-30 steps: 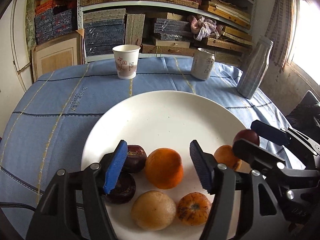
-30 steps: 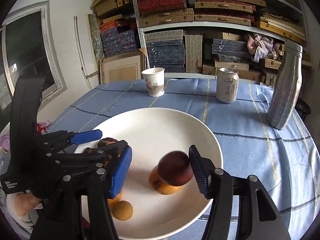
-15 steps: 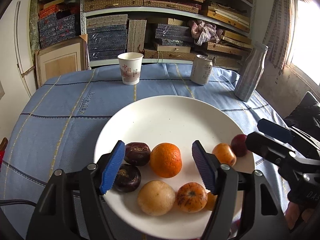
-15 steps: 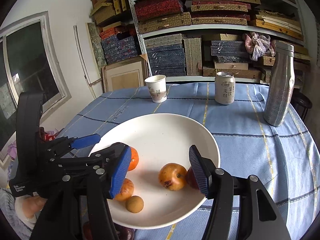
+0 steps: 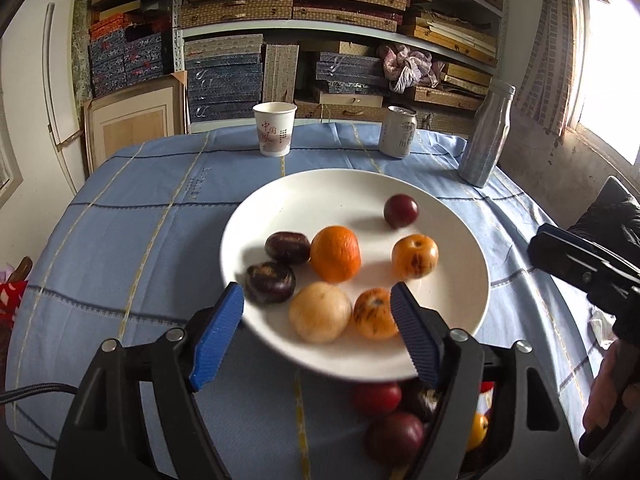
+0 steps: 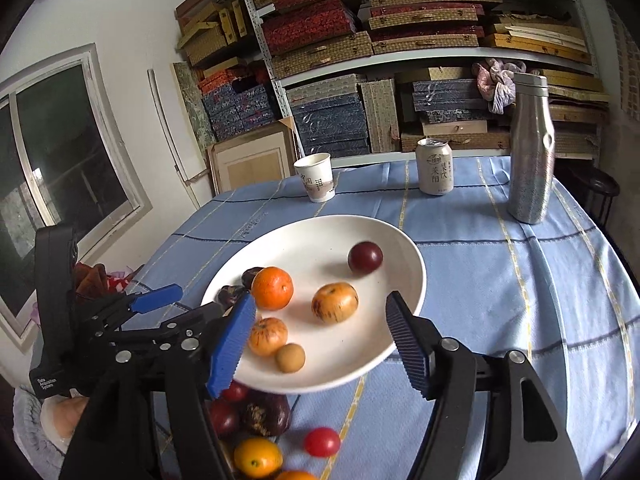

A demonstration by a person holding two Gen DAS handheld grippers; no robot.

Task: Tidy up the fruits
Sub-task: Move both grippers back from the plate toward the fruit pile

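Blue-cloth table (image 5: 132, 220), shelves behind. Dark red plum (image 5: 400, 211) now lies free on white plate (image 5: 460, 300), far right; right gripper (image 6: 320, 336) has withdrawn, fingers open, empty. Left gripper (image 5: 316, 332) also open. Loose fruits (image 6: 256, 412) near plate edge still wait.

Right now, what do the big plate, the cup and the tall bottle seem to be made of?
Plate: likely glazed ceramic; smooth white surface with soft gloss, though melamine is possible.
Cup: paper, matte white with red print and a rolled rim.
Bottle: probably metal; silvery sheen with a fine speckled texture.
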